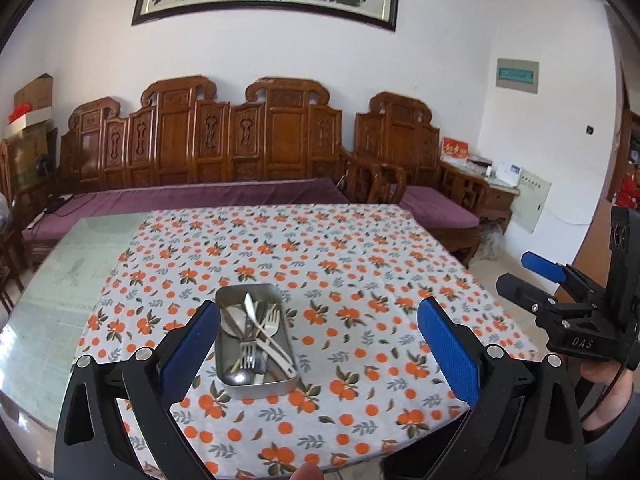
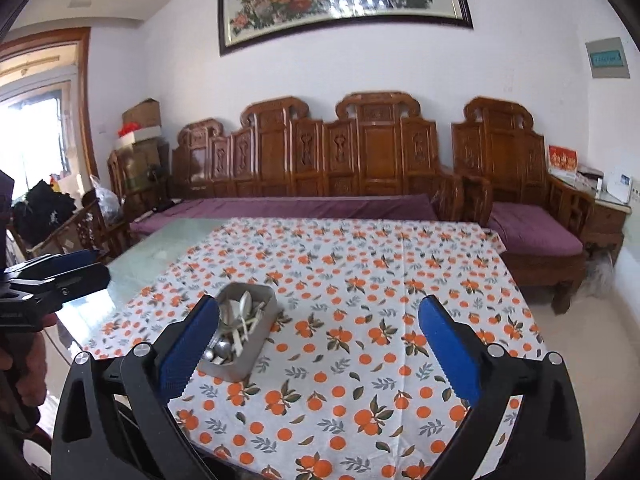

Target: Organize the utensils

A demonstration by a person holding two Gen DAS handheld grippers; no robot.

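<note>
The left gripper (image 1: pixel 318 344) hangs above the near part of the table with its blue-padded fingers (image 1: pixel 188 354) spread wide and nothing between them. Just inside its left finger sits the metal tin (image 1: pixel 256 390), a rectangular box lying lengthwise away from the gripper, close to the near edge of the orange-print tablecloth (image 1: pixel 360 280). The tin holds a loose pile of utensils — a white plastic fork (image 1: pixel 272 326), a white plastic knife (image 1: pixel 250 306), a metal fork (image 1: pixel 248 354) and at least one metal spoon (image 1: pixel 238 378), crossing one another. To the right of the tin, between the fingers and beyond them, the cloth lies bare as far as its far edge. Left of the left finger the cloth ends and the glass tabletop (image 1: pixel 60 280) shows uncovered.

The right gripper (image 2: pixel 320 348) is likewise held wide, jaws gripping nothing. From its view the tin (image 2: pixel 240 360) lies against the inner side of its left finger, partly hidden by the pad, with spoon bowls and white handles heaped inside. Ahead and to the right there is only patterned cloth up to the right-hand table edge. Beyond the far edge stands a carved wooden sofa (image 2: pixel 360 148) with purple cushions — well apart from the tin.
</note>
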